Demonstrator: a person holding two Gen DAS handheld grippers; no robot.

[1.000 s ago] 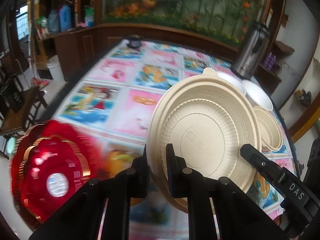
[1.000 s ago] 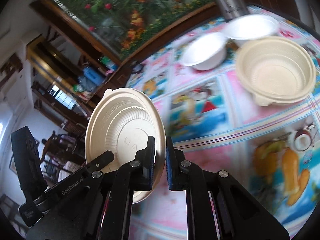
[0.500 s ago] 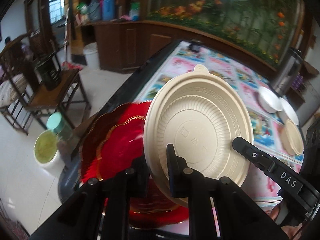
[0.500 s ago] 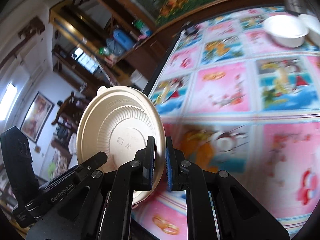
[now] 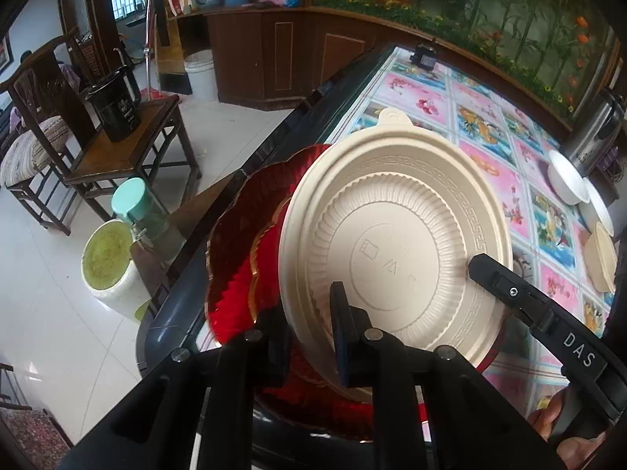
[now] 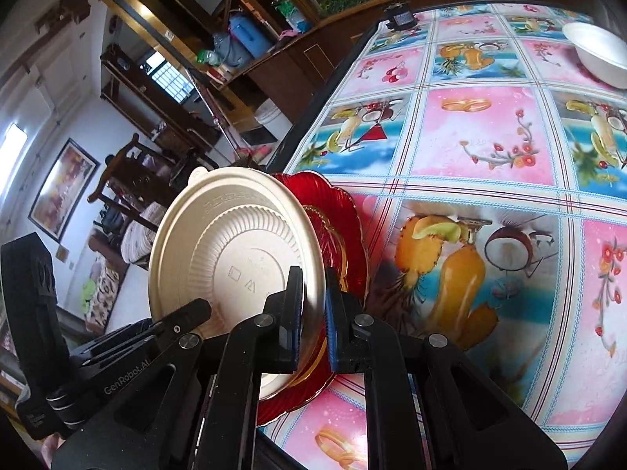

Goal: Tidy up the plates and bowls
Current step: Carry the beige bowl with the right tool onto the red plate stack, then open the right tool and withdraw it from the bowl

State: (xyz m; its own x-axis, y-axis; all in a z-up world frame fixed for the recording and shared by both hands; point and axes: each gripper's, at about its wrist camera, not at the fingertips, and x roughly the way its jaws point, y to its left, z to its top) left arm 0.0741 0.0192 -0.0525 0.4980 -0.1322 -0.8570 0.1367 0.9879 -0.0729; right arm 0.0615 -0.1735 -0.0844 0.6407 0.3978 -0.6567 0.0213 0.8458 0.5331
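Left claw (image 5: 309,337) at near rim of beige ribbed plastic plate (image 5: 395,250); its jaws have just been opening, rim between them, grip loosening. Right claw (image 6: 313,313) pinched tight on plate's opposite rim.

We hold plate tilted, just above red scalloped glass-like plate (image 6: 345,235) at near corner of table (image 6: 490,137); contact between plates unclear.

We judge beige plate light, thin, flexible, slick: rim is best hold. Red plate looks brittle; set down gently.

Far off: white bowl (image 6: 595,55).
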